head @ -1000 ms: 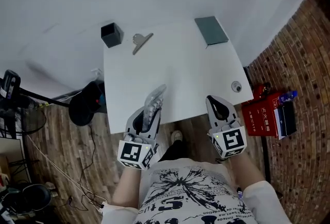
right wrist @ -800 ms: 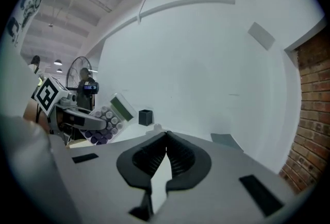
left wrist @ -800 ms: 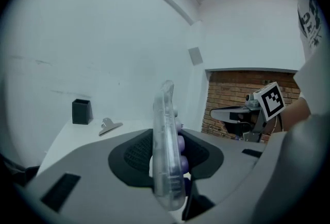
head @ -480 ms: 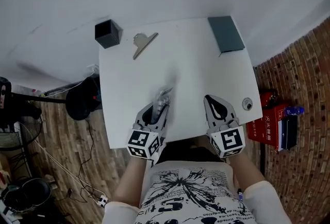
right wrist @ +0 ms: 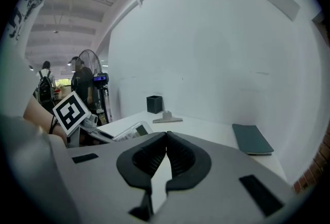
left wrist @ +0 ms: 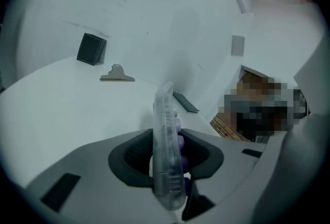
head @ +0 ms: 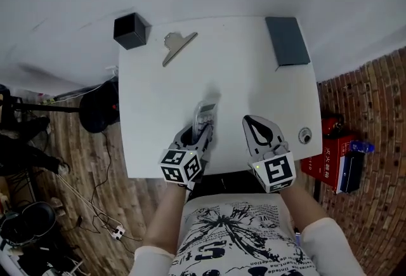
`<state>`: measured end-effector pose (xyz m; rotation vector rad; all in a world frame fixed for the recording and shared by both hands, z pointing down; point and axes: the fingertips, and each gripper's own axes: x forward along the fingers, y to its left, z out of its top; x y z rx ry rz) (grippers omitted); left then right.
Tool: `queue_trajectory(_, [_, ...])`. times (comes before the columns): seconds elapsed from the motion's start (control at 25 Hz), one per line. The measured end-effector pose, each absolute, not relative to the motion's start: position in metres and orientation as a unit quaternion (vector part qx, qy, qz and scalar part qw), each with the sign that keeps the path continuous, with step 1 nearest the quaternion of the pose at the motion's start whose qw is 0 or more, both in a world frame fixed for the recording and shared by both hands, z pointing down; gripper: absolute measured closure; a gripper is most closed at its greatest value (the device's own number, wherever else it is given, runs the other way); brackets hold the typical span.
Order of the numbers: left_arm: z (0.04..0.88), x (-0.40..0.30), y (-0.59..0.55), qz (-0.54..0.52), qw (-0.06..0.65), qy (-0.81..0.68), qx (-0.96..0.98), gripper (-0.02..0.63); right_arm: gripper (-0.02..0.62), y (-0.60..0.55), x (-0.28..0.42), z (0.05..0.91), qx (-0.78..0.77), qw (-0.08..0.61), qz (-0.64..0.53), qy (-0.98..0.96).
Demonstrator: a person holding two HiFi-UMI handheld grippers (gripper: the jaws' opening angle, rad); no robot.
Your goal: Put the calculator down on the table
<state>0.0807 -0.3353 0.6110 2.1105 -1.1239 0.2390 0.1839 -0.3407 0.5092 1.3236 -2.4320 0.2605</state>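
A clear, pale calculator (head: 204, 117) stands on its thin edge between the jaws of my left gripper (head: 201, 129), which is shut on it, low over the near part of the white table (head: 158, 97). In the left gripper view the calculator (left wrist: 165, 109) runs upright between the dark pads, purple keys facing right. My right gripper (head: 255, 124) hovers beside it to the right, shut and holding nothing; its tips (right wrist: 166, 137) meet. The calculator (right wrist: 134, 130) also shows at the left in the right gripper view.
At the table's far edge stand a black cube-shaped box (head: 130, 30) and a metal clip (head: 176, 45); a dark notebook (head: 288, 40) lies at the far right corner. A small round object (head: 305, 136) sits by the right edge. Red boxes (head: 330, 153) lie on the floor.
Both grippers have moved forward over the table and come lower. The left one has rolled, so the calculator now stands on edge.
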Motion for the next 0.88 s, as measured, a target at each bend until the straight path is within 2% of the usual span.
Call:
queue_trajectory(0.2, [0.623,0.094,-0.341,0.084,0.392,-0.444,0.801,0.46,0.58,-0.36,0.19,0.503,0.455,0.148,0.076,-0.875])
queue_trajectory(0.4, [0.632,0.092,-0.355,0.08,0.42,-0.442,0.788,0.456,0.58,-0.369,0.196,0.521,0.449,0.172,0.099,-0.871])
queue_trajectory(0.88, [0.648,0.073,-0.363,0.12,0.409,-0.473,0.771,0.385,0.58,-0.38,0.204,0.534,0.447,0.18,0.112,-0.869])
